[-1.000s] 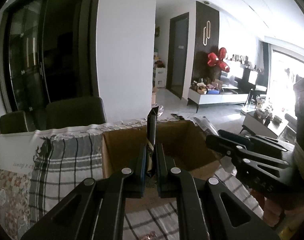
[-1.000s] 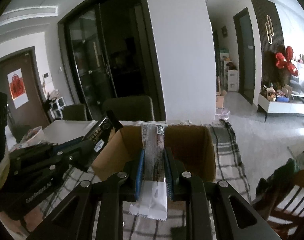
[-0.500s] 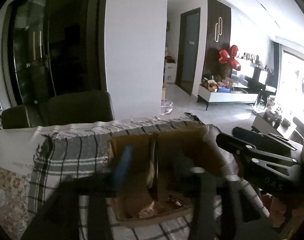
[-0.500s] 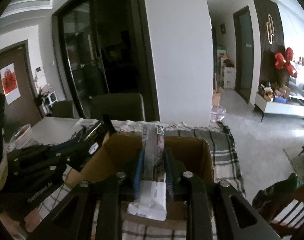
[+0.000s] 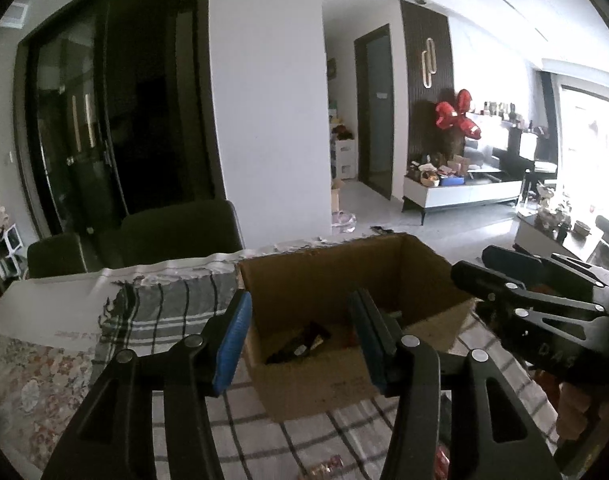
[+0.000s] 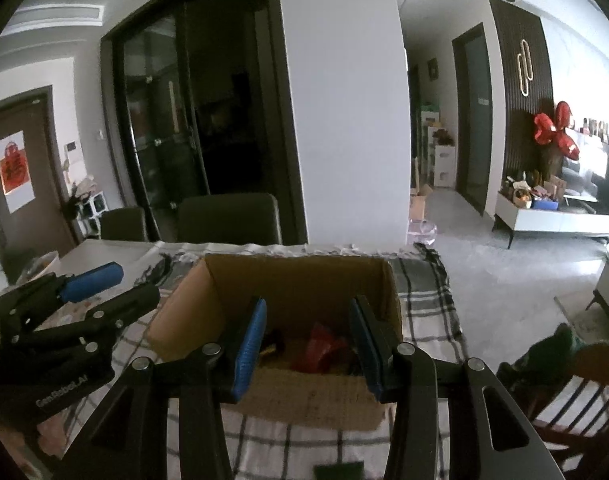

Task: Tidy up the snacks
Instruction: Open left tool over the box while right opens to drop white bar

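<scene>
So both grippers are hanging over the near edge of the cardboard box [image 5: 324, 276] with nothing in them. The left gripper [image 5: 300, 344] has just been opening, its blue pads apart with only air between, and straight ahead and below it a dark snack packet [image 5: 300, 344] lies flat on the box floor. Same for the right gripper [image 6: 308, 348]: jaws just opened, empty, and beyond its tips there's a red wrapper [image 6: 324, 344] plus some darker packets I can't make out, all down inside the box. The box sits on a plaid cloth [image 6: 424, 300] over the counter. A few more small wrapped snacks [image 5: 328, 464] seem to lie on the cloth below the left gripper, pretty blurry though. My guess is these packets are light, thin and crinkly, probably slick film, so I'd pinch across a flat sealed end or the middle rather than an edge, and not squeeze hard, since whatever's inside may crumble.
</scene>
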A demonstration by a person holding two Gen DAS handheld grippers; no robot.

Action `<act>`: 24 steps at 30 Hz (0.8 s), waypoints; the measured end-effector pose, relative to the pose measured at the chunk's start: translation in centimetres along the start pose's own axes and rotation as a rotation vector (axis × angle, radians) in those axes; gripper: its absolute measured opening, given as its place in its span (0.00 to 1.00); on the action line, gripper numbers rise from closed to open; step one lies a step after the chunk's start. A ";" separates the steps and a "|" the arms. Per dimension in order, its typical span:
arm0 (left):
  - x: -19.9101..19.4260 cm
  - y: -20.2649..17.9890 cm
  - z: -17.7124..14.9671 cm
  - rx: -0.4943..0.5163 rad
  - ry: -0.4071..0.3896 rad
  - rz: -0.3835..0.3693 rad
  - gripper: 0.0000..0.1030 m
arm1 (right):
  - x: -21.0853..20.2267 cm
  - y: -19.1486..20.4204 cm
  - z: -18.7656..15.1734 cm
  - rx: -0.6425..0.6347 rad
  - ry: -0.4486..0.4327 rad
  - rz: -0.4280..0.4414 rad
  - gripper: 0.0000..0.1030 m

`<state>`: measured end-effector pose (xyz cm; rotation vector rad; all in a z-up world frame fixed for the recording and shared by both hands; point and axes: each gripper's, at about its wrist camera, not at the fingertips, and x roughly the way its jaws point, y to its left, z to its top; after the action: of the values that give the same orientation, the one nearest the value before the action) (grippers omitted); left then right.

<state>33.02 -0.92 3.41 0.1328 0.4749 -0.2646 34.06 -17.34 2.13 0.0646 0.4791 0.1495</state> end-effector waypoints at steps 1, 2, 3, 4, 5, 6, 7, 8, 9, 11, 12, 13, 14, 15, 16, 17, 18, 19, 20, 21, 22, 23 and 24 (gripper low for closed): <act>-0.5 -0.2 -0.1 0.006 -0.004 -0.001 0.50 | -0.6 0.2 -0.3 -0.003 -0.006 0.001 0.43; -1.1 -0.4 -0.4 0.014 -0.010 -0.002 0.50 | -1.1 0.3 -0.6 -0.004 -0.010 0.002 0.43; -1.5 -0.5 -0.5 0.017 -0.015 -0.003 0.50 | -1.4 0.5 -0.8 -0.004 -0.012 0.001 0.43; -2.1 -0.6 -0.8 0.021 -0.021 -0.004 0.50 | -2.1 0.6 -1.2 0.000 -0.015 0.003 0.43; -2.6 -0.7 -1.0 0.022 -0.029 -0.002 0.50 | -2.4 0.6 -1.4 0.001 -0.017 0.005 0.43; -3.0 -0.8 -1.3 0.024 -0.035 -0.001 0.50 | -2.9 0.7 -1.7 0.003 -0.019 0.006 0.43; -3.4 -0.9 -1.5 0.027 -0.036 -0.001 0.50 | -3.4 0.8 -2.2 0.006 -0.021 0.006 0.43; -3.8 -1.1 -1.8 0.031 -0.037 0.000 0.50 | -3.7 0.9 -2.4 0.008 -0.020 0.009 0.43; -4.1 -1.2 -2.0 0.032 -0.037 -0.001 0.50 | -3.9 1.0 -2.7 0.011 -0.021 0.010 0.43; -4.8 -1.3 -2.7 0.031 -0.040 0.003 0.50 | -4.5 1.2 -3.3 0.014 -0.019 0.014 0.43; -5.1 -1.4 -3.0 0.033 -0.041 0.002 0.50 | -4.8 1.3 -3.6 0.015 -0.020 0.014 0.43; -5.4 -1.4 -3.3 0.036 -0.041 0.004 0.50 | -5.0 1.3 -3.9 0.018 -0.022 0.014 0.43; -5.7 -1.4 -3.5 0.036 -0.041 0.007 0.50 | -5.3 1.4 -4.2 0.019 -0.019 0.018 0.43; -6.0 -1.5 -3.9 0.033 -0.041 0.010 0.49 | -5.5 1.5 -4.4 0.021 -0.018 0.019 0.43; -6.2 -1.5 -4.2 0.031 -0.039 0.010 0.49 | -5.6 1.6 -4.7 0.021 -0.017 0.019 0.43; -6.5 -1.6 -4.6 0.033 -0.036 0.007 0.49 | -5.7 1.7 -4.9 0.020 -0.013 0.017 0.43; -6.6 -1.7 -4.9 0.037 -0.034 0.007 0.49 | -5.9 1.7 -5.1 0.020 -0.013 0.015 0.43; -6.9 -1.8 -5.3 0.041 -0.031 0.007 0.50 | -6.0 1.7 -5.5 0.021 -0.011 0.013 0.43; -7.0 -2.0 -5.7 0.044 -0.027 0.006 0.50 | -6.2 1.8 -5.8 0.023 -0.007 0.013 0.43; -7.2 -2.1 -6.1 0.046 -0.020 0.004 0.50 | -6.3 1.8 -6.0 0.026 -0.002 0.016 0.43; -7.3 -2.2 -6.6 0.047 -0.012 0.000 0.50 | -6.3 1.8 -6.5 0.031 0.006 0.019 0.43; -7.4 -2.4 -6.9 0.045 -0.007 -0.002 0.49 | -6.4 1.7 -6.8 0.035 0.012 0.019 0.43; -7.5 -2.5 -7.2 0.043 -0.002 -0.004 0.49 | -6.4 1.6 -7.2 0.039 0.018 0.018 0.43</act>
<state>22.77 -0.29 0.38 0.1738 0.4677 -0.2787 24.86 -16.55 -1.17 0.1060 0.4997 0.1583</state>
